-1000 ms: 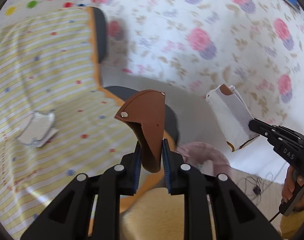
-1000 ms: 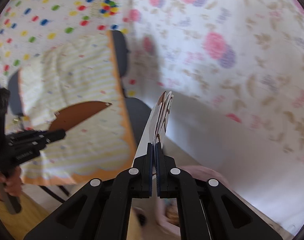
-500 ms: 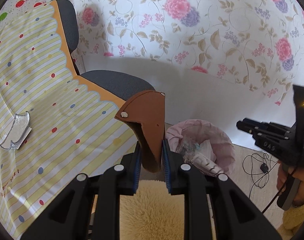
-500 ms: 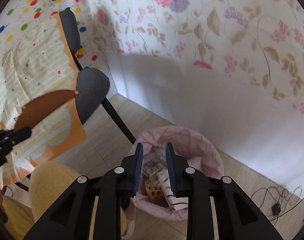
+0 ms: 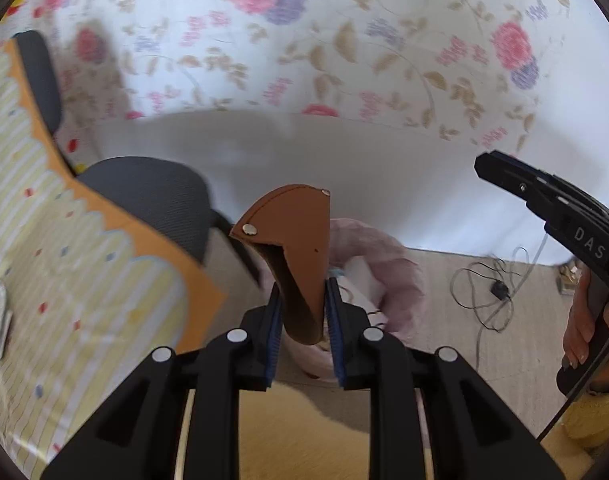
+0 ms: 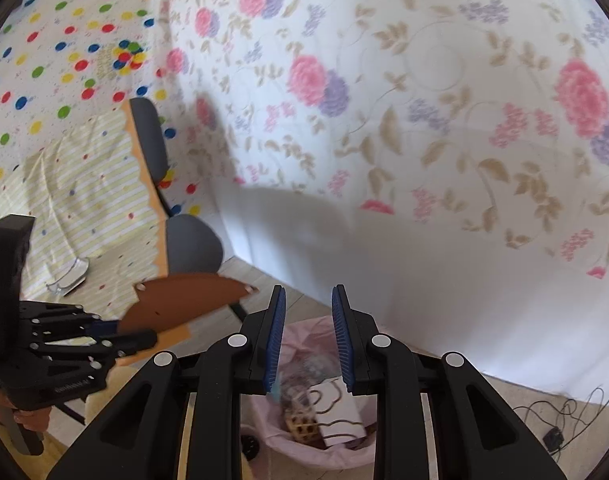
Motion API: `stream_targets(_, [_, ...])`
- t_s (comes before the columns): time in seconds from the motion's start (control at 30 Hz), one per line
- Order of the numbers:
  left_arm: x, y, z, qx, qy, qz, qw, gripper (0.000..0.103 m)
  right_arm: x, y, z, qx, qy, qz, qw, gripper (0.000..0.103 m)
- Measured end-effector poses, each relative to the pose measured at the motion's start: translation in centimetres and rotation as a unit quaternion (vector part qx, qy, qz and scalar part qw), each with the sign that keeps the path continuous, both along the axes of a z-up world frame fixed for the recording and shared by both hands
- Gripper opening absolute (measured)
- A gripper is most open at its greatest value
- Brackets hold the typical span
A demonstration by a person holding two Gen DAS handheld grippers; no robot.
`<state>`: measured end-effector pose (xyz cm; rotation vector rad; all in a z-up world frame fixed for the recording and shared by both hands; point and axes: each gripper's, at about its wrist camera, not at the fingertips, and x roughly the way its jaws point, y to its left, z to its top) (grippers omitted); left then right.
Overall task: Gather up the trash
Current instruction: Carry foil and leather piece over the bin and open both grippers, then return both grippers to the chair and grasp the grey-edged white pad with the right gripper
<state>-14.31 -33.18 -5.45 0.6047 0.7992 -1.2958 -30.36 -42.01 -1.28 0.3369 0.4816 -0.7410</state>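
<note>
The pink-lined trash bin (image 5: 388,280) sits just beyond and below my left hand-held gripper (image 5: 302,312), which pinches the brown cardboard piece (image 5: 296,248) upright; my right hand-held gripper (image 6: 308,344) hangs above it, parted, empty.

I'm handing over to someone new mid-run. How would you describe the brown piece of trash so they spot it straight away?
Start at the pink-lined trash bin on the floor by the floral wall, next to the grey chair. Just above its rim, the left gripper pinches a brown fan-shaped card. Its flat leather-brown colour and two small pale rivets set it apart from the white wrappers lying in the bin.
</note>
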Motion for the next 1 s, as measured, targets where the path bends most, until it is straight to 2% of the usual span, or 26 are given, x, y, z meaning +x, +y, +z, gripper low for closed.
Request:
stream_targets(0.07, [-1.1, -1.8, -1.0, 0.010, 0.009, -0.019, 0.9997, 0.020, -0.9, -0.6, 0.1, -0.002, -0.002, -0.014, 1.000, 0.026])
stream_targets(0.13, [-1.9, -3.4, -2.0, 0.021, 0.022, -0.038, 0.9988, 0.025, -1.5, -1.0, -0.1, 0.001, -0.004, -0.020, 1.000, 0.027])
stream_targets(0.17, [-2.2, -4.3, -2.9, 0.029, 0.028, -0.050, 0.9979, 0.036, -1.5, -1.1, -0.2, 0.003, -0.004, -0.022, 1.000, 0.029])
stream_targets(0.2, [-2.3, -5.0, -3.8, 0.042, 0.028, -0.054, 0.9973, 0.070, -1.5, -1.2, -0.4, 0.005, -0.003, -0.021, 1.000, 0.031])
stream_targets(0.23, [-2.2, -5.2, -4.4, 0.046, 0.021, -0.046, 0.9977, 0.078, -1.4, -1.4, -0.6, 0.009, -0.003, -0.019, 1.000, 0.034])
stream_targets(0.3, [-1.4, -4.9, -5.6, 0.059, 0.002, -0.020, 0.9981, 0.078, -1.2, -1.5, -0.8, 0.014, -0.001, -0.013, 1.000, 0.035])
stream_targets(0.4, [0.9, -2.9, -5.6, 0.055, 0.020, 0.020, 0.9981, 0.078, -0.6, -1.3, -1.0, 0.016, 0.003, -0.004, 1.000, 0.035])
stream_targets(0.5, [3.7, 0.4, -4.1, 0.034, 0.005, 0.079, 0.9963, 0.078, 0.6, -1.0, -1.3, 0.025, 0.002, 0.011, 1.000, 0.035])
stream_targets(0.63, [6.9, 5.3, -2.0, 0.005, -0.014, 0.157, 0.9875, 0.078, 4.1, 0.5, -1.5, 0.041, 0.010, 0.066, 0.997, 0.036])
stream_targets(0.73, [9.2, 9.0, -0.6, -0.010, -0.027, 0.208, 0.9777, 0.078, 7.6, 2.0, -1.4, 0.053, 0.012, 0.120, 0.991, 0.036])
stream_targets(0.83, [11.7, 12.6, 0.6, -0.018, -0.045, 0.262, 0.9639, 0.078, 11.6, 4.0, -0.7, 0.070, 0.006, 0.180, 0.981, 0.036])
stream_targets(1.0, [16.3, 19.3, 2.0, -0.028, -0.060, 0.349, 0.9349, 0.078, 18.8, 7.8, 1.0, 0.085, 0.001, 0.268, 0.960, 0.036])
